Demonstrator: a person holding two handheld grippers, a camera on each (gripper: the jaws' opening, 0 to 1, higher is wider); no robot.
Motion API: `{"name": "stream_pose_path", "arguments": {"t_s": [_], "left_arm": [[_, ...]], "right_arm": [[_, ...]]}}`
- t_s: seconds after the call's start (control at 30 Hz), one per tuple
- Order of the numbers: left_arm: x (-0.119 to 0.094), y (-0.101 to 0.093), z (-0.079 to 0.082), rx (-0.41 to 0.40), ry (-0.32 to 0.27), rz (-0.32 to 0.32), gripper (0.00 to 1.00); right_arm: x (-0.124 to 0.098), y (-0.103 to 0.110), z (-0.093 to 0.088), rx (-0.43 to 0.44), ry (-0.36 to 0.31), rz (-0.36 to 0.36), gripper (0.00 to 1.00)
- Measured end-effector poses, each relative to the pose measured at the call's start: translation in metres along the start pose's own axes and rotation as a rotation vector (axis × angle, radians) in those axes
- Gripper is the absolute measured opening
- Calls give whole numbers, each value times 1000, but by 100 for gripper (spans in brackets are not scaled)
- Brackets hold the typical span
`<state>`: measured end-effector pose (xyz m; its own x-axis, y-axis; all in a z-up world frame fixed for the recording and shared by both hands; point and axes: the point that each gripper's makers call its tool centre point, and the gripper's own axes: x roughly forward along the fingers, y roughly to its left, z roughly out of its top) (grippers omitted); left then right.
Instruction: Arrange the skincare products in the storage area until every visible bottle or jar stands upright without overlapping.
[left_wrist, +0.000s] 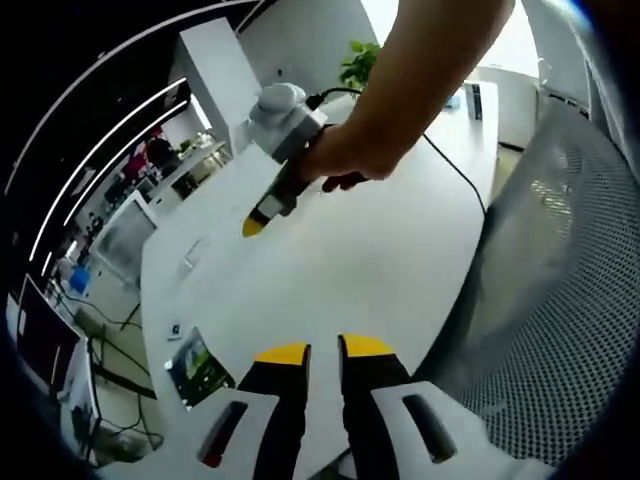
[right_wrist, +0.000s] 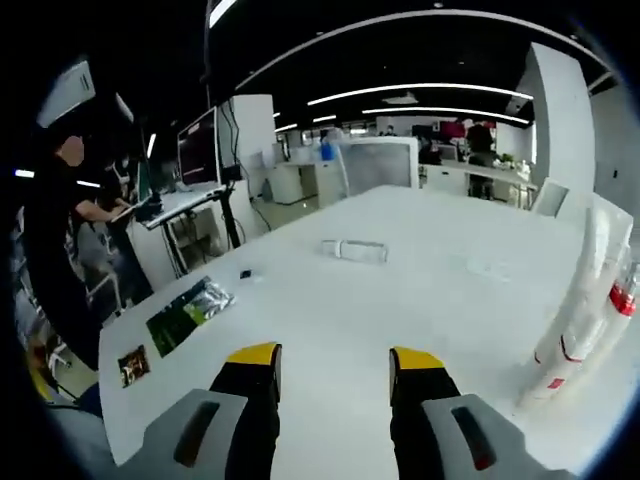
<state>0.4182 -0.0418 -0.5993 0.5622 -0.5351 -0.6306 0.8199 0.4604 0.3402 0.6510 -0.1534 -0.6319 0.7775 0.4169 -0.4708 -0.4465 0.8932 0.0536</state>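
A clear bottle (right_wrist: 355, 250) lies on its side on the white table (right_wrist: 430, 300), well ahead of my right gripper (right_wrist: 335, 356), which is open with nothing between its jaws. Tall white tubes with red marks (right_wrist: 585, 310) stand at that view's right edge. In the left gripper view a hand (left_wrist: 345, 160) holds the right gripper (left_wrist: 256, 225) over the table (left_wrist: 330, 270), yellow tip pointing down. My left gripper (left_wrist: 325, 349) hovers at the table's near edge, its jaws a narrow gap apart and holding nothing.
A green foil packet (right_wrist: 190, 312), also seen as the packet (left_wrist: 200, 365), lies near the table's corner beside a small card (right_wrist: 133, 365) and a small dark item (right_wrist: 245, 273). A mesh chair back (left_wrist: 560, 300) stands close on the right. A person (right_wrist: 60, 230) stands left of the table.
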Motion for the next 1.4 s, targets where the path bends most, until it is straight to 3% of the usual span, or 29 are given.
{"name": "stream_pose_path", "arguments": {"t_s": [0.17,0.23,0.3,0.43,0.57,0.7,0.8,0.9,1.07,1.2,1.4], "left_arm": [[1,-1,-2,-2,10,-9,8],[1,-3,-1,2,8,-15,7],[1,-3,-2,1,14,-19,7],[2,-3,-3,-2,20,-20,6],[3,-3,-6,-2,30,-19,6],[3,-3,-6,-1,33,-17,5],[3,-2,-6,-4,36,-13,4],[3,-2,-7,-9,40,-10,4],[4,-3,-9,-13,49,-16,4],[5,-3,-12,-23,60,-17,4],[6,-3,-19,-28,82,-21,4]], "right_arm": [[32,-7,40,-138,19,74,42],[47,-10,60,-211,-7,96,48],[63,-13,65,-262,37,120,54],[91,-19,67,-399,142,166,58],[110,-18,72,-495,201,220,64],[129,-28,77,-502,244,240,73],[143,-37,67,-536,353,285,81],[155,-48,66,-637,423,298,80],[171,-56,61,-682,539,345,80],[190,-49,62,-673,573,397,80],[222,-35,58,-702,585,440,68]]}}
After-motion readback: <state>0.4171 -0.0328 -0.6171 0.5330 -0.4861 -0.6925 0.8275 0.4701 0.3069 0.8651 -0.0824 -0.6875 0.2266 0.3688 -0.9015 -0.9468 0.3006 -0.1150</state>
